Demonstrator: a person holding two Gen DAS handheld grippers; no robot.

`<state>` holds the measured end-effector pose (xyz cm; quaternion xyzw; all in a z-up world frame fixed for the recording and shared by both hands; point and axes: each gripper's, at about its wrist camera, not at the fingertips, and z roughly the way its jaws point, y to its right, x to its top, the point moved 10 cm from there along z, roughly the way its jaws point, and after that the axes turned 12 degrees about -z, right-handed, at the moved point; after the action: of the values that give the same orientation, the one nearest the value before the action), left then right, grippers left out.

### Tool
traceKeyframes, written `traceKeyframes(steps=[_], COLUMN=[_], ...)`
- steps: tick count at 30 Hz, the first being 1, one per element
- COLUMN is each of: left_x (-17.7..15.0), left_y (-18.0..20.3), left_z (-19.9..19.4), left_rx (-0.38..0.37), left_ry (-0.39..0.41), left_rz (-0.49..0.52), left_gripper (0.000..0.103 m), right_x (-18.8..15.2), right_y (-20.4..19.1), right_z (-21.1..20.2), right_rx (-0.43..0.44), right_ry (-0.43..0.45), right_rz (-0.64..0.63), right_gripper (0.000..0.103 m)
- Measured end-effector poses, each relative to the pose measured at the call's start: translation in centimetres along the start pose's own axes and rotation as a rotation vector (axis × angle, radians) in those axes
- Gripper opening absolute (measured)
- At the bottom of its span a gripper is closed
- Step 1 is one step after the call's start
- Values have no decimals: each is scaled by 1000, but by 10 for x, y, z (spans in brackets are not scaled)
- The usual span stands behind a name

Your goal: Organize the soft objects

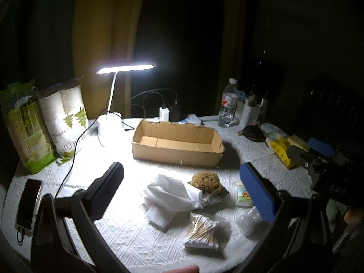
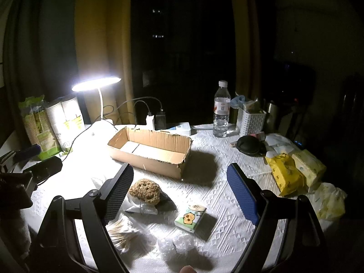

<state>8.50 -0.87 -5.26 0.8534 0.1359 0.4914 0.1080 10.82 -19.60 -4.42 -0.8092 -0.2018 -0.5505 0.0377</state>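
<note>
there, sponge [image 2: 145, 190] beside open right tongs [image 2: 179, 190].

Domestic room at night: round tabletop [image 2: 204, 159] under a white embossed cloth, lit by a desk lamp [image 2: 95, 84] at upper left, with yellow curtains [image 2: 100, 45] behind, sleeves of paper cups [image 1: 66, 113], a water bottle [image 2: 220, 111], tissue packs [image 2: 286, 173] and a charging phone [image 1: 28, 202].

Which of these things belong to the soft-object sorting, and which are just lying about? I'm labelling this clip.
Job: cardboard box, brown sponge, white cloths, tissue pack, cotton swabs, bubble wrap.

Lying about: lamp, water bottle, phone, paper cups.
</note>
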Motion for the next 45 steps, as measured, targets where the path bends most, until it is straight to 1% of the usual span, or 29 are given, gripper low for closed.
traceKeyframes(steps=[15, 45], left_x=[1, 1], left_y=[4, 6], left_z=[-2, -7], left_rx=[-7, 10], left_ry=[2, 18], left_rz=[4, 28], left_gripper=[102, 102], right_x=[-1, -7], right_y=[0, 4], right_z=[-1, -4], right_rx=[2, 0], right_ry=[-1, -7], right_rz=[2, 9], right_gripper=[87, 87])
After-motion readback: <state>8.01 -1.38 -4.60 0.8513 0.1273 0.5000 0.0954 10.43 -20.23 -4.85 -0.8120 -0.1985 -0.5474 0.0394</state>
